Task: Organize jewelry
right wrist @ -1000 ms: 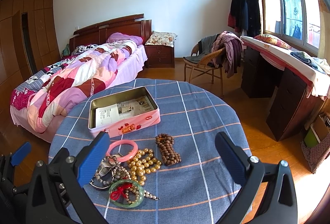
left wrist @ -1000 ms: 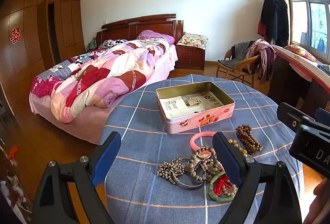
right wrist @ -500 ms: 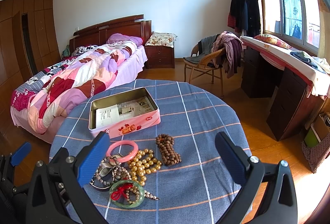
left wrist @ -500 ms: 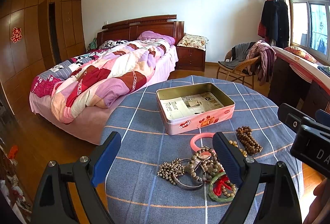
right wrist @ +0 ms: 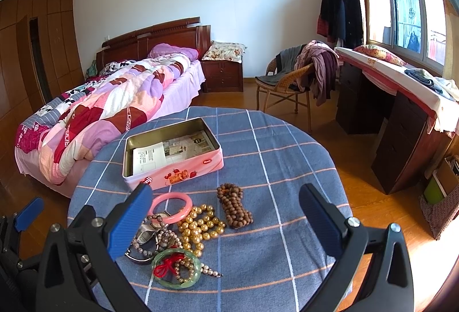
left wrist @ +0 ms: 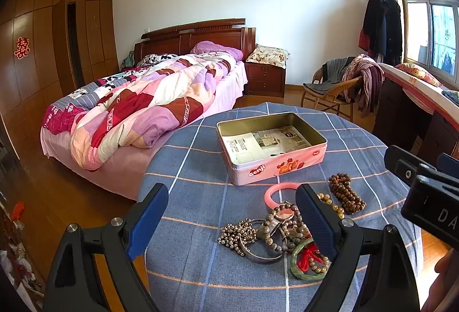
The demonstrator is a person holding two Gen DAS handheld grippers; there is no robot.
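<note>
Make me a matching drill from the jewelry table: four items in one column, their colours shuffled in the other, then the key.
Items
1. bangle nearest the tin
2. bangle with the red knot
3. bead bracelet lying apart on the right
4. round-bead strand in the middle

Colours
A. dark brown
B. gold
C. pink
D. green

Pairs: 1-C, 2-D, 3-A, 4-B

All four lie on the blue checked tablecloth, outside the open tin.
</note>
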